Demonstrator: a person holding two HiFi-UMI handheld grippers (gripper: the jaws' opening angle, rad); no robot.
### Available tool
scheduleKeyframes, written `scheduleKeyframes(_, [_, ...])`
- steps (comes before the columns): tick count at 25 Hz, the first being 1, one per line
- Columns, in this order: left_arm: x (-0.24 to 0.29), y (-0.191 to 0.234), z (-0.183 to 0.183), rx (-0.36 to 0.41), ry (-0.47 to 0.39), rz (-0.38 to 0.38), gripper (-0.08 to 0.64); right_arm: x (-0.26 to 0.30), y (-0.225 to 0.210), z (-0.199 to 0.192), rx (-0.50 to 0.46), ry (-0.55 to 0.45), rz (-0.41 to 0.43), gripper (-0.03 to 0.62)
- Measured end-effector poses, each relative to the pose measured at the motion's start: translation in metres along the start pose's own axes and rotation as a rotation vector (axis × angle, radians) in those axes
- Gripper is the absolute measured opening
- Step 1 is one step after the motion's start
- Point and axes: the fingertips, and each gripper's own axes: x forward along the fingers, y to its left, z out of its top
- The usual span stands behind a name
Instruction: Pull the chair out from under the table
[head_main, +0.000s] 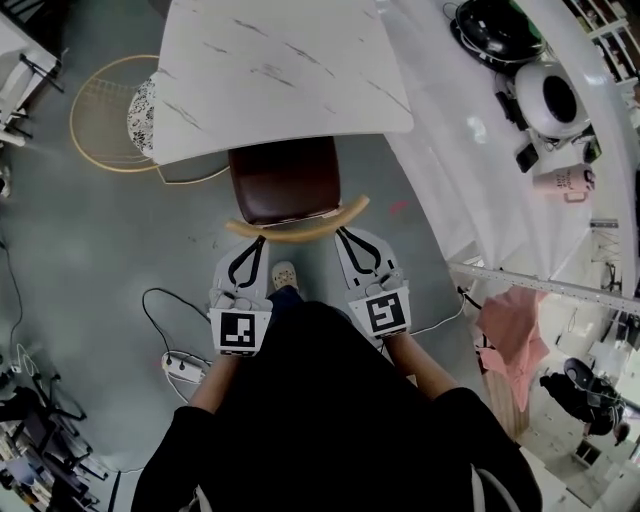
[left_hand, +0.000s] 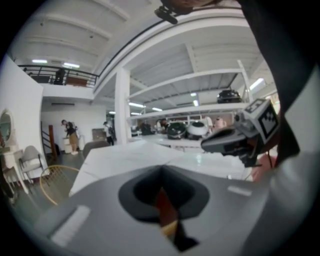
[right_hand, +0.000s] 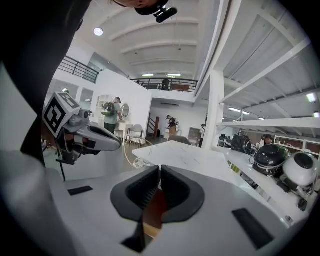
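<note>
– Under the marble-topped table (head_main: 280, 70), how much of the chair is tucked away?

– Very little, as far as I can see. Most of the brown seat shows in my head view, and only its far edge runs beneath the tabletop. The chair (head_main: 283, 180) is not yet drawn out. Its curved wooden backrest (head_main: 300, 230) is the part nearest my body.

– And your two tongs?

– Both are pressed together with nothing pinched. The left gripper (head_main: 259, 243) has its tips at the left part of the backrest, and the right gripper (head_main: 343, 238) has its tips at the right part. From above I cannot tell whether they touch the wood or sit just short of it. Each gripper view shows the dark pads meeting, with only a sliver of brown seat and pale wood visible past them.

– So what does this step call for?

– I judge I'm at the reach, before any grip. I'd spread both pairs of jaws wide enough to take the rail, then set them evenly either side of its middle and close firmly. Then I'd pull straight towards me with both hands together, so the chair slides and doesn't twist or tip. I'd step back as it comes and mind the power strip (head_main: 186, 367) and its cable on the floor to my left.
</note>
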Motion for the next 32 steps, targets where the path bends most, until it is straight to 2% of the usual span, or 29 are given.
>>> scheduleKeyframes(9, [0.025, -0.003, -0.052, -0.039, 0.166, -0.067, 0.010, 0.012, -0.009, -0.062, 0.005, 0.172, 0.099, 0.023])
scheduleKeyframes(12, [0.032, -0.008, -0.075, -0.065, 0.242, -0.093, 0.089, 0.016, -0.008, -0.081, -0.016, 0.223, 0.159, 0.025])
scheduleKeyframes(15, [0.039, -0.012, -0.099, -0.056, 0.315, -0.113, 0.102, 0.020, -0.005, -0.101, -0.047, 0.277, 0.230, 0.025])
scheduleKeyframes(23, [0.053, -0.027, -0.174, 0.128, 0.528, -0.253, 0.195, 0.030, 0.000, -0.159, -0.090, 0.439, 0.343, 0.031])
scheduleKeyframes(25, [0.055, -0.030, -0.186, 0.166, 0.569, -0.290, 0.234, 0.031, 0.005, -0.175, -0.092, 0.487, 0.377, 0.102])
scheduleKeyframes(27, [0.057, -0.032, -0.196, 0.213, 0.599, -0.320, 0.246, 0.032, 0.009, -0.188, -0.111, 0.529, 0.409, 0.138])
scheduleKeyframes(32, [0.069, -0.033, -0.220, 0.396, 0.675, -0.396, 0.293, 0.040, 0.014, -0.214, -0.293, 0.607, 0.482, 0.190])
